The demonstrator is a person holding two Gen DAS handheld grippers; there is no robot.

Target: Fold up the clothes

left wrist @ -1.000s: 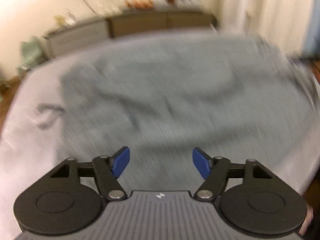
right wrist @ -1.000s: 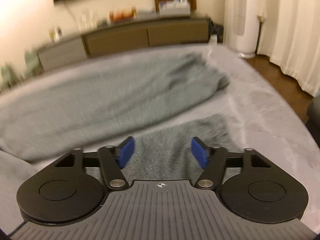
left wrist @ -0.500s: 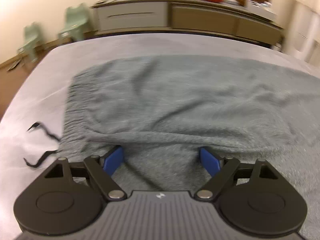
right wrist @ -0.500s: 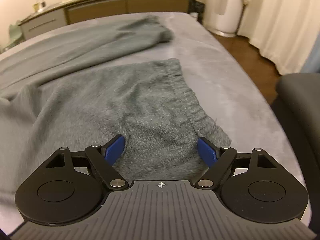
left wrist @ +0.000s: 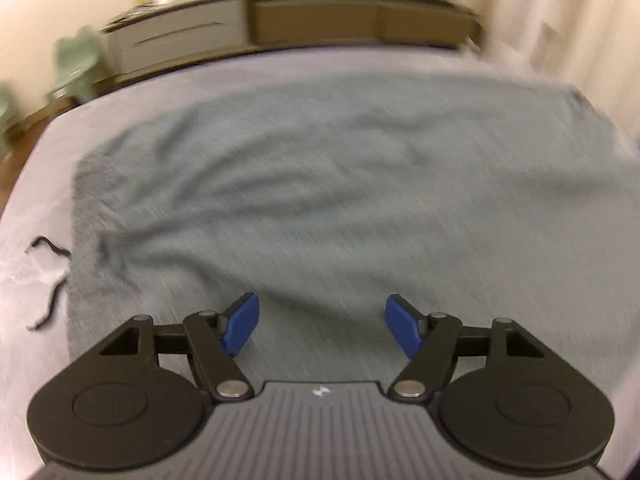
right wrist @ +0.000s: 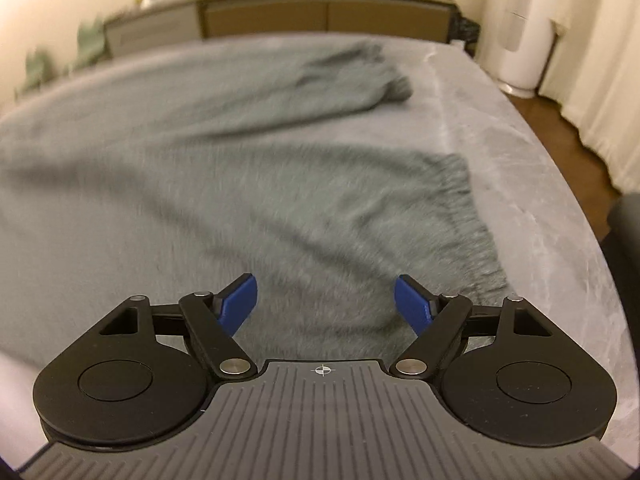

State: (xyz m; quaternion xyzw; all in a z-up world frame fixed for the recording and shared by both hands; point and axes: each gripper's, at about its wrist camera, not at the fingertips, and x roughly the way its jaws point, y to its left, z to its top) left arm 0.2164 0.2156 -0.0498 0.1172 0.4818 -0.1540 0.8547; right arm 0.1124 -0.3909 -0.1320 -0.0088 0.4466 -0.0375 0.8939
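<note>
Nearest the lens in the left wrist view, the left gripper [left wrist: 322, 326], black-armed with blue pads, hangs over the grey-green fleecy trousers [left wrist: 340, 200]; its jaws are closing, yet the pads grasp nothing and only flat cloth lies below the gap. In the right wrist view the right gripper [right wrist: 325, 302] likewise stands released, jaws wide, above the near trouser leg, whose gathered elastic cuff [right wrist: 476, 232] lies just to the right of its right pad. The trousers lie spread flat on the pale grey covered table [right wrist: 520, 152]. At the waist end a thin black drawstring [left wrist: 48, 280] trails onto the bare cover. Farther off, the second leg [right wrist: 352, 80] lies towards the table's far edge, apart from the near one. Beyond stands a long low brown-and-grey sideboard [left wrist: 320, 20]. Judged step: seizing edges for a fold. To do it well, each gripper should pinch a hem fully, both layers, before lifting, and both should lift together so the cloth stays taut.
</note>
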